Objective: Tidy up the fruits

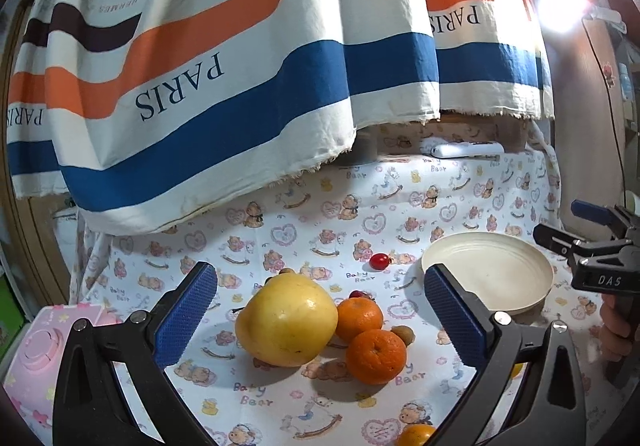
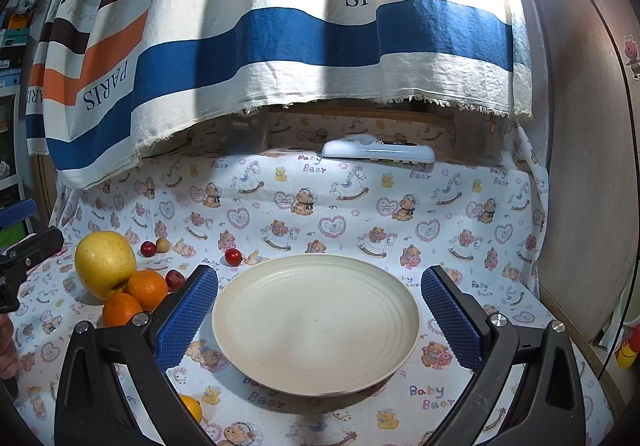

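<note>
A yellow apple (image 1: 286,320) lies on the bear-print cloth with two oranges (image 1: 375,356) against its right side. My left gripper (image 1: 320,314) is open, its blue pads either side of this cluster, a little short of it. A small red fruit (image 1: 379,261) lies farther back. The cream plate (image 1: 488,274) sits to the right. My right gripper (image 2: 320,314) is open with the plate's rim (image 2: 316,392) between its fingers. The apple also shows in the right wrist view (image 2: 105,268) at the left, with the oranges (image 2: 147,289) and several small red fruits (image 2: 233,256).
A striped cloth (image 1: 240,65) hangs over the back of the table. A white remote (image 2: 378,154) lies beneath it. A pink box (image 1: 44,350) stands at the left edge. Another orange fruit (image 2: 191,408) lies near the front. A wooden panel (image 2: 580,165) borders the right side.
</note>
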`<state>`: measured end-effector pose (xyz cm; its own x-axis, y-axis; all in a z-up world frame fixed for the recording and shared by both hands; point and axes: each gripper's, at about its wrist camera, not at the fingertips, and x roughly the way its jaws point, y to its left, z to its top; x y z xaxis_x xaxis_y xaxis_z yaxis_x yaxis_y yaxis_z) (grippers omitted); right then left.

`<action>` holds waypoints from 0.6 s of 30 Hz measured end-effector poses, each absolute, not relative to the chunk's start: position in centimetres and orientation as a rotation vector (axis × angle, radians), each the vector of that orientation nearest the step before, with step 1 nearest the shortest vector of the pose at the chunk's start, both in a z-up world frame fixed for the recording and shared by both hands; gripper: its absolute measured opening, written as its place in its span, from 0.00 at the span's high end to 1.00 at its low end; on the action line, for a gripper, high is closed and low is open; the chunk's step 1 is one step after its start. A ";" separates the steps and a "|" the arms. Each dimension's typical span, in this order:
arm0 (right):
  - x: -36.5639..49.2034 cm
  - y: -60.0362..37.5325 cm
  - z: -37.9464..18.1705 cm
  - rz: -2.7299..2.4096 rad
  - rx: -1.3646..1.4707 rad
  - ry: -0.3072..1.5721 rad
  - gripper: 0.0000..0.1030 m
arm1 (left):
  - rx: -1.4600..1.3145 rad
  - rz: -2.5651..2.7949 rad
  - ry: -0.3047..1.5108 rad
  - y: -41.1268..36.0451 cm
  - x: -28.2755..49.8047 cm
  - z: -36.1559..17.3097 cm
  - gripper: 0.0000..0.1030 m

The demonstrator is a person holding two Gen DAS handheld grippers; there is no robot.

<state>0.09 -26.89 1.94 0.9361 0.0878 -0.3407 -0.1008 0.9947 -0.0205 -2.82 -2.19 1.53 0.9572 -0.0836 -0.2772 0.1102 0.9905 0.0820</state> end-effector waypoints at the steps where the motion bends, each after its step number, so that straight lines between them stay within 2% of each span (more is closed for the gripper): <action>1: 0.1 -26.9 1.9 0.096 -0.037 0.346 0.01 | 0.089 -0.104 0.283 -2.1 -2.7 1.5 0.00; 5: 0.1 -26.9 1.9 0.092 -0.034 0.348 0.01 | 0.088 -0.123 0.322 -2.3 -2.3 1.2 0.00; 11: 0.2 -27.2 1.9 0.085 -0.024 0.349 0.01 | 0.102 -0.201 0.526 -3.4 0.1 -1.0 0.00; 18: 0.2 -27.2 1.9 0.085 -0.024 0.349 0.01 | 0.107 -0.237 0.556 -4.0 -0.3 -1.4 0.00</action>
